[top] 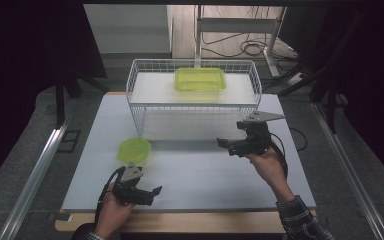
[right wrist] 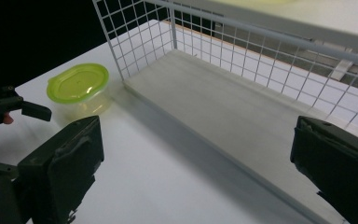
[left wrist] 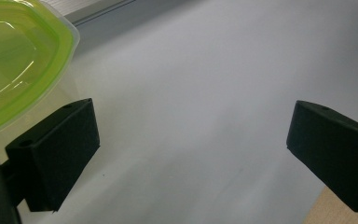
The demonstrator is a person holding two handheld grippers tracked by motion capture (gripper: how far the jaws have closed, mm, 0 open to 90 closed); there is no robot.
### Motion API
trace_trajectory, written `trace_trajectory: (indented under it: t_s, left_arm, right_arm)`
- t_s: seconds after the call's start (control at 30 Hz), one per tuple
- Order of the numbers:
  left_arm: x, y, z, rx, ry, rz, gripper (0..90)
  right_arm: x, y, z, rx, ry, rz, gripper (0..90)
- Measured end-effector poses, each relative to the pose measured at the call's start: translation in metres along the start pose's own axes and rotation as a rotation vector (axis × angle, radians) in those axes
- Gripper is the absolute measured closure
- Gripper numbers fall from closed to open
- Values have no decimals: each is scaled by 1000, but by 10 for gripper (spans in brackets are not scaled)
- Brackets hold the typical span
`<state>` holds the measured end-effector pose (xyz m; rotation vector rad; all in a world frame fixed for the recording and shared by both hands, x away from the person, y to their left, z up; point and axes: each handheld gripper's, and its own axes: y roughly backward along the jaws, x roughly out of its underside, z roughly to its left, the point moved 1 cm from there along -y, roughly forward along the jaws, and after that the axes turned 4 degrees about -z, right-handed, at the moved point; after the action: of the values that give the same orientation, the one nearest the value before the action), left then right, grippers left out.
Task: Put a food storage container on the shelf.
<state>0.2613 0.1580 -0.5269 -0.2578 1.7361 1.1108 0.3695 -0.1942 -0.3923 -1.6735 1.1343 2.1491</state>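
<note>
A person works at a white tabletop (top: 195, 175) with a handheld gripper in each hand. The left gripper (top: 147, 194) sits low near the tabletop's near edge, its jaws spread wide with nothing between them; in the left gripper view the two black jaws frame bare white surface. Just beyond it stands a small round container (top: 133, 151) with a lime-green lid, close to the left jaw in that view and not touched by it. The right gripper (top: 228, 145) is held above the tabletop toward the right side, in front of a white wire basket (top: 145, 107), its jaws also wide apart and holding nothing. In the right gripper view the jaws frame the open front of the basket and the pale shelf board under it, with the small round container off to the left, just outside the basket's corner. A rectangular container (top: 200, 80) with the same lime-green lid rests on top of the basket, toward the far side of the tabletop, well apart from both grippers.
</note>
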Motion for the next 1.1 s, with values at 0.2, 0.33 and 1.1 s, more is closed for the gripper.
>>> trace_trajectory:
  t_s: [0.2,0.33,1.1]
  left_arm:
    - [0,0,0,1,-4,3,23]
    - [0,-1,0,3,-8,2,24]
    - [0,-2,-5,4,-28,2,26]
  right_arm:
    - [19,0,1,3,-2,7,23]
    - [29,-4,2,7,6,38,20]
    - [93,-5,11,9,6,88,7]
